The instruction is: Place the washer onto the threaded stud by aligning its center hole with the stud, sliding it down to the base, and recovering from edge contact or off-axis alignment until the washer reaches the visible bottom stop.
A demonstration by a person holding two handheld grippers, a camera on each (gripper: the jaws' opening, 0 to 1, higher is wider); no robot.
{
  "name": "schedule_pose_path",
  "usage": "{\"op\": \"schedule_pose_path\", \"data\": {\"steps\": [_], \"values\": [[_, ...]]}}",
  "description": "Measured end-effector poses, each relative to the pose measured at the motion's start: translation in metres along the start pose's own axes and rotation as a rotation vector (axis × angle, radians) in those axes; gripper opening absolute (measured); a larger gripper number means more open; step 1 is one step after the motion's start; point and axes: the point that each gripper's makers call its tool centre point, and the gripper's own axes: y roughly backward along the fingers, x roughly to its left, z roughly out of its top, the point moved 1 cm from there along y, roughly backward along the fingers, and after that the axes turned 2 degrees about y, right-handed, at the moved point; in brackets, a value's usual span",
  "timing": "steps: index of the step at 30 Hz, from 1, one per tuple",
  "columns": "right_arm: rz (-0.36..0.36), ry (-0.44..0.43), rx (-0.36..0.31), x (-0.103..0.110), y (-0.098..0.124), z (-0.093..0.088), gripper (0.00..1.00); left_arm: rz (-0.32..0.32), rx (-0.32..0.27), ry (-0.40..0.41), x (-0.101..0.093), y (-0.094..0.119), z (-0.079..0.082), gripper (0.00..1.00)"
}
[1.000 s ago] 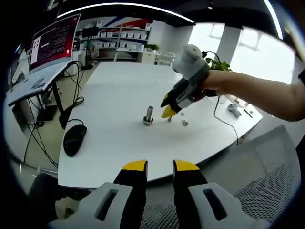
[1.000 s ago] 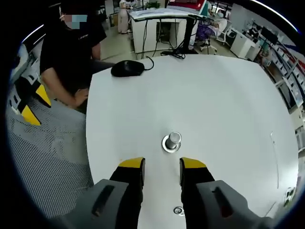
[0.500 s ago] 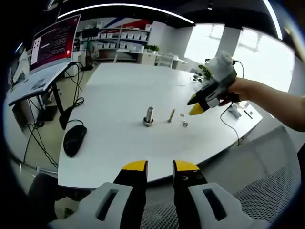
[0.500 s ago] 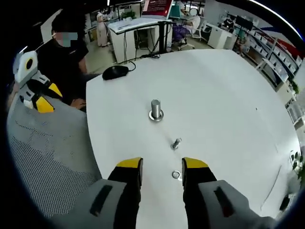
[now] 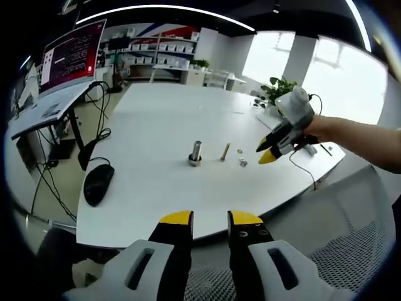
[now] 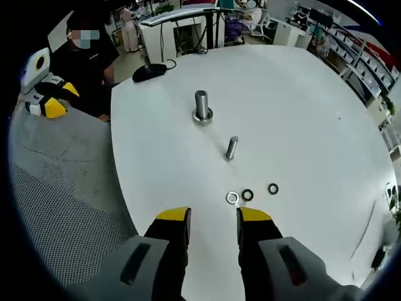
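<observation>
The threaded stud (image 6: 201, 103) stands upright on its round base on the white table (image 6: 301, 113); it is also small at mid-table (image 5: 196, 152). A loose bolt (image 6: 231, 148) lies between the stud and the washers. A silver washer (image 6: 232, 198) lies flat just ahead of my right gripper (image 6: 213, 216), with two black rings (image 6: 248, 195) beside it. The right gripper is open, holds nothing, and hovers over the table's right part (image 5: 268, 152). My left gripper (image 5: 210, 219) is open and holds nothing, off the near table edge (image 6: 47, 103).
A black mouse (image 5: 98, 182) with its cable lies at the table's left edge. A mesh chair (image 6: 56, 207) sits beside the table. A person in black (image 6: 88, 47) sits behind the left gripper. Desks, a monitor (image 5: 72, 53) and shelves stand beyond.
The right gripper has pulled back from the stud toward the table's right side; the bolt and washers came into its view. The left gripper has stayed still.
</observation>
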Motion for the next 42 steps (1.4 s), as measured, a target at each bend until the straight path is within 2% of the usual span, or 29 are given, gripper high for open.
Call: {"op": "schedule_pose_path", "data": {"steps": [5,12,15,19,23,24,25,27,29,31,34,38,42], "values": [[0.002,-0.035,0.034,-0.006,-0.017,-0.006,0.30,0.002,0.001,0.001,0.000,0.000,0.000,0.20],[0.001,-0.025,0.046,-0.003,-0.026,-0.007,0.30,0.004,0.001,0.003,0.000,-0.001,0.000,0.20],[-0.001,-0.014,0.046,-0.011,-0.033,-0.008,0.29,0.004,0.005,0.002,0.000,-0.001,0.000,0.20],[0.003,-0.030,0.048,-0.015,-0.036,-0.008,0.29,0.005,0.003,0.004,0.001,-0.001,0.000,0.20],[-0.022,-0.043,0.049,-0.024,-0.036,-0.013,0.29,0.003,0.007,0.002,0.001,-0.001,0.000,0.20],[-0.044,-0.041,0.051,-0.035,-0.040,-0.017,0.29,0.003,0.006,0.003,0.001,-0.001,0.000,0.20],[-0.047,-0.038,0.054,-0.036,-0.041,-0.018,0.28,0.004,0.005,0.003,0.001,-0.001,0.000,0.20],[-0.047,0.024,0.066,-0.034,-0.037,-0.026,0.28,0.004,0.004,0.003,0.001,-0.001,0.000,0.20],[-0.044,0.023,0.066,-0.030,-0.031,-0.032,0.28,0.004,0.004,0.005,0.002,-0.002,0.000,0.20],[-0.041,0.011,0.064,-0.036,-0.033,-0.034,0.26,0.005,0.004,0.006,0.002,-0.002,0.000,0.20],[0.000,0.018,0.044,-0.036,-0.038,-0.031,0.25,0.006,0.003,0.007,0.002,-0.001,0.000,0.20],[-0.003,0.035,0.093,-0.034,-0.043,-0.034,0.25,0.007,0.002,0.008,0.002,-0.001,0.001,0.20],[0.007,0.044,0.071,-0.032,-0.047,-0.023,0.23,0.008,0.003,0.009,0.001,-0.001,0.001,0.19]]}}
